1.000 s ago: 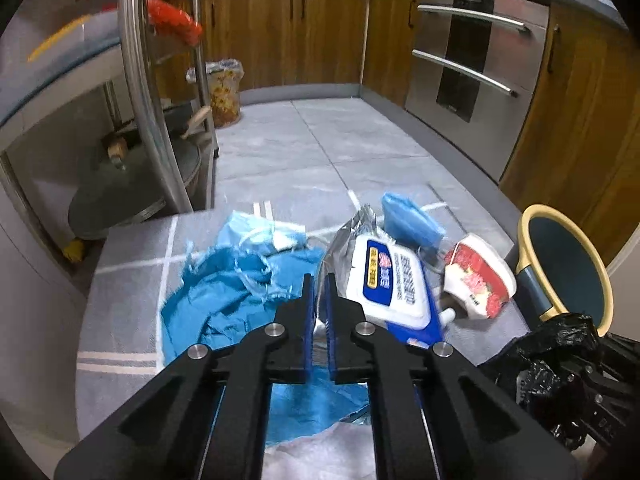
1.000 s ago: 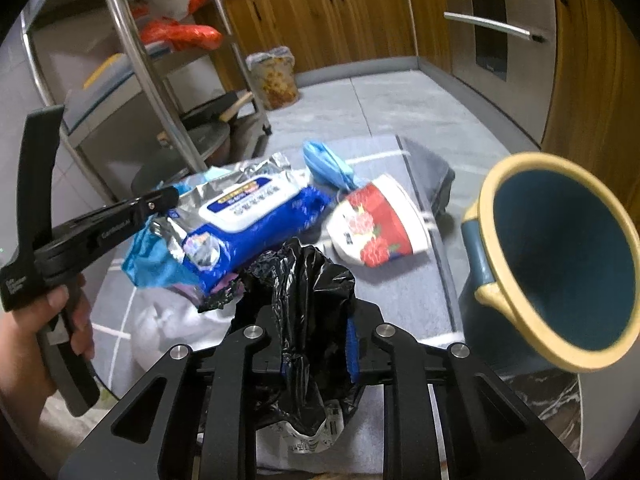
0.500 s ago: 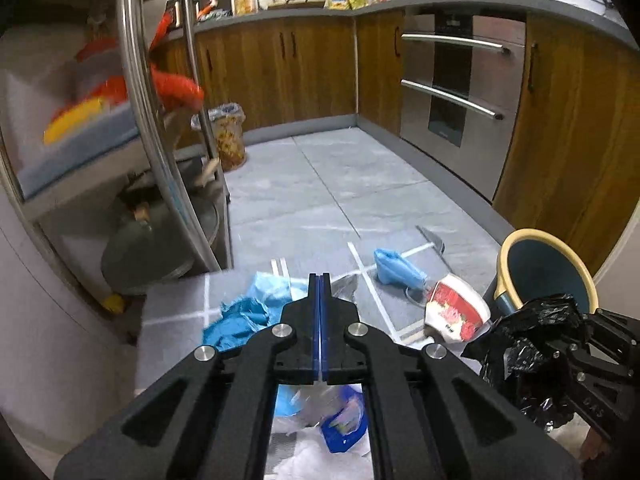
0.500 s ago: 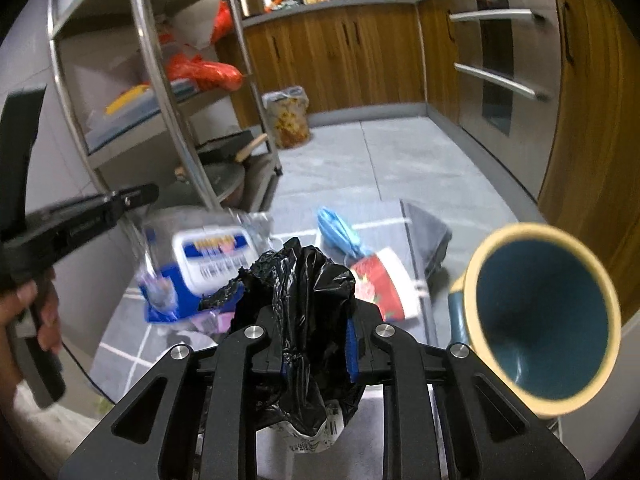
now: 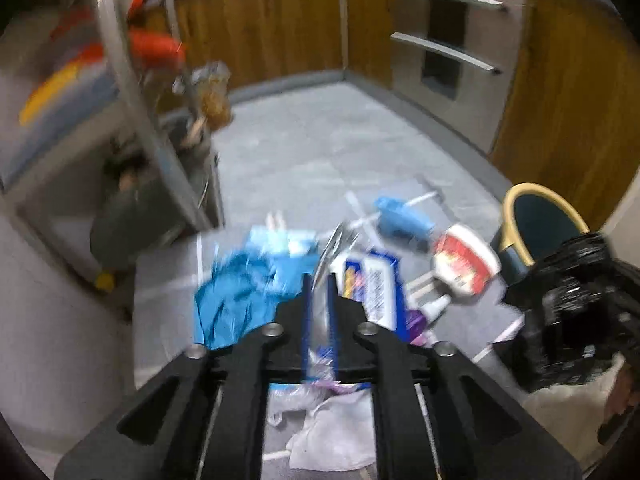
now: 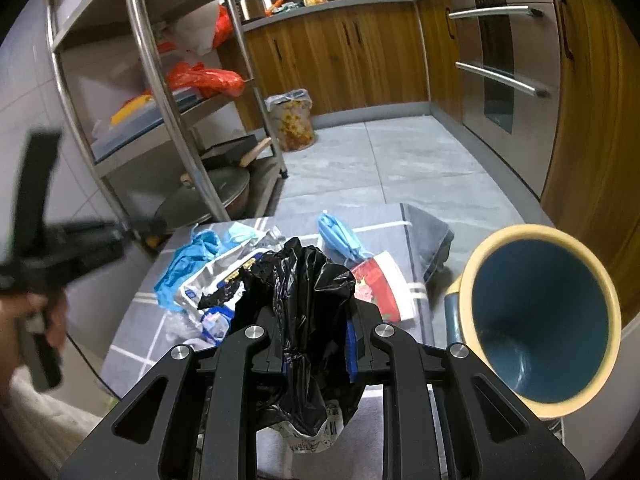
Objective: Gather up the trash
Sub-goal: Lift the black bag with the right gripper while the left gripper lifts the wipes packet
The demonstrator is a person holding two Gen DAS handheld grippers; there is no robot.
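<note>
Carpet [image 6: 380,224], grey with white lines, bears everything: beside it stands the empty blue cream-rimmed bin [image 6: 540,320]; on it lie crumpled blue cloth [image 5: 236,300], the foil wipes pack [image 5: 376,288] and a red-flowered paper cup [image 5: 464,264]. Right gripper [image 6: 316,344] clamps the crinkled black bag [image 6: 304,288]. Left gripper [image 5: 319,296], jaws just opening slightly apart, has dropped the pack it lifted earlier

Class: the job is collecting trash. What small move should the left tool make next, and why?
Probably lower the left tool onto the wipes packet and close. Its jaws have just been opening, nothing is clearly gripped, and the packet lies on the mat by the black bag.
</note>
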